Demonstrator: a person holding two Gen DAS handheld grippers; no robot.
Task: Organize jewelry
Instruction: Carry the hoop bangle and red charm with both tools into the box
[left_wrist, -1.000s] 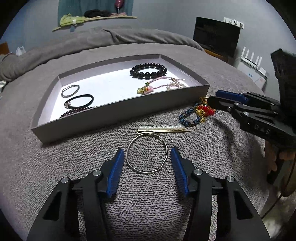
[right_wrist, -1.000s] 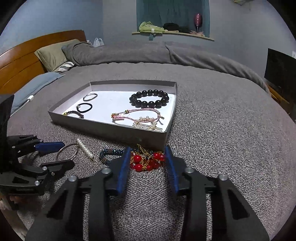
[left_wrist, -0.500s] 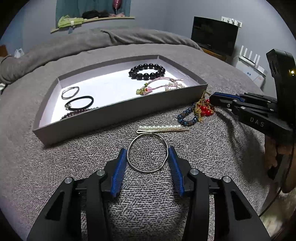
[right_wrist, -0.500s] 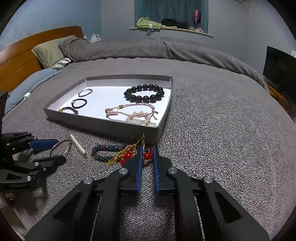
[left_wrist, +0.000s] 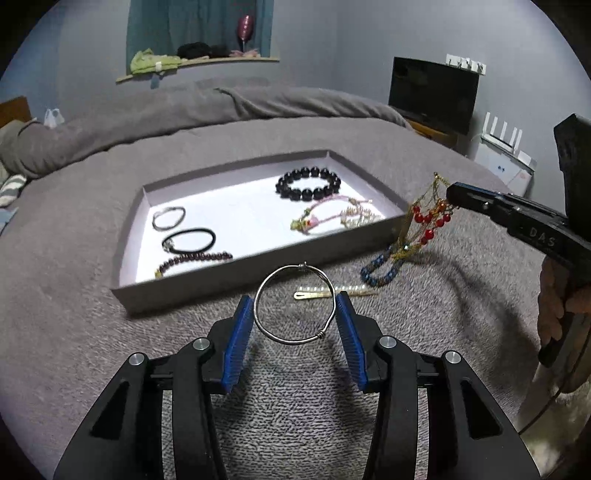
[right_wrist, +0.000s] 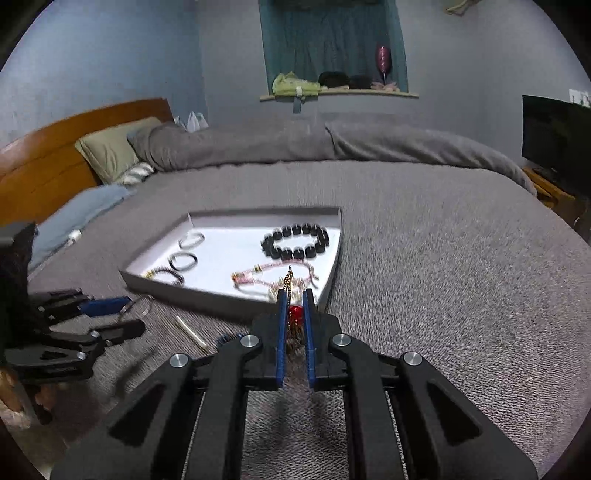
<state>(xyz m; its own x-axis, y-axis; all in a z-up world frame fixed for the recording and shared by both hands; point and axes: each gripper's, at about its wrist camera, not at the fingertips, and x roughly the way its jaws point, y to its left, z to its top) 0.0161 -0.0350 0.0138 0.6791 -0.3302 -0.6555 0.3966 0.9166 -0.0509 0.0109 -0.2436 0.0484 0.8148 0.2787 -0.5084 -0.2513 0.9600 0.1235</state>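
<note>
Here, the left tongs (left_wrist: 294, 308) squeeze a thin silver ring bracelet (left_wrist: 294, 304) between the blue pads (left_wrist: 239, 332), holding it up off the gray blanket (left_wrist: 74, 332). Just past the ring, a pearl hair clip (left_wrist: 334, 292) lies on the blanket, and beyond that sits the gray tray (left_wrist: 229, 271) with a black bead bracelet (left_wrist: 307, 183) inside. The right tongs (right_wrist: 294, 317) are pressed together on a gold chain with red beads (left_wrist: 424, 218), which dangles in the air in front of the tray's near corner. Below it, a blue bead bracelet (left_wrist: 380, 267) rests on the blanket.
</note>
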